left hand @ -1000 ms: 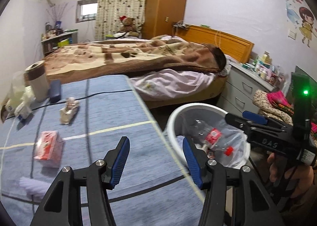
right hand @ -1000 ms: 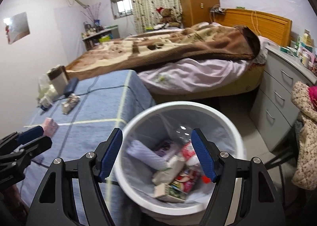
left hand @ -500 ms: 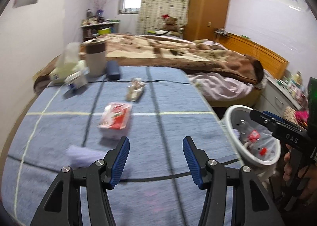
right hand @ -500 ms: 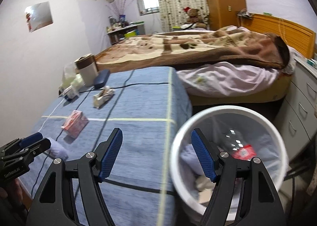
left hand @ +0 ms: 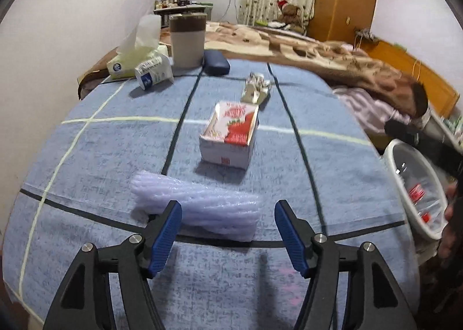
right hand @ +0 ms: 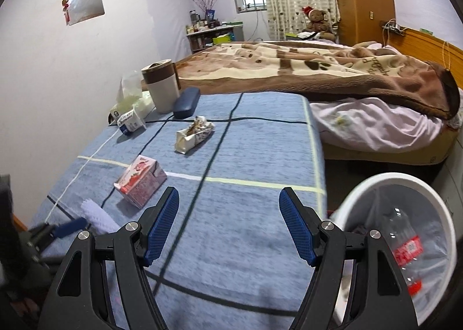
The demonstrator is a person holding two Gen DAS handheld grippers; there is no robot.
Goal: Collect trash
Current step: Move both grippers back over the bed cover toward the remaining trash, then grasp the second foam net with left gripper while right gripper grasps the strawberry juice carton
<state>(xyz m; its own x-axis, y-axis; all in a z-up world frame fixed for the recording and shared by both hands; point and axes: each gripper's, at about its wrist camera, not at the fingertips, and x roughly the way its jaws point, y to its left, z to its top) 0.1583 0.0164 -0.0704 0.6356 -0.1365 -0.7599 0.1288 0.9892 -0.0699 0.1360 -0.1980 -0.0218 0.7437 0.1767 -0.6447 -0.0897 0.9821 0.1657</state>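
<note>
1. Hovering over the white foam wrap (left hand: 199, 208), the left hand-held gripper (left hand: 228, 231) has just been opening its jaws; nothing is pinched.
2. Right hand-held gripper (right hand: 228, 228) spread wide, empty, above bare blue tabletop (right hand: 246, 156).
3. Milk carton (left hand: 230, 133) sits just beyond the wrap; white trash bin (right hand: 376, 182) stands off the tabletop's right edge.

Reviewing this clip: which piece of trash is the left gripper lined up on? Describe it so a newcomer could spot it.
On the blue cloth, look at the near edge, just ahead of the left gripper, whose jaws have just been opening. The foam sleeve lies there, in front of the strawberry carton. It alone is pale lilac, ribbed and soft.
</note>
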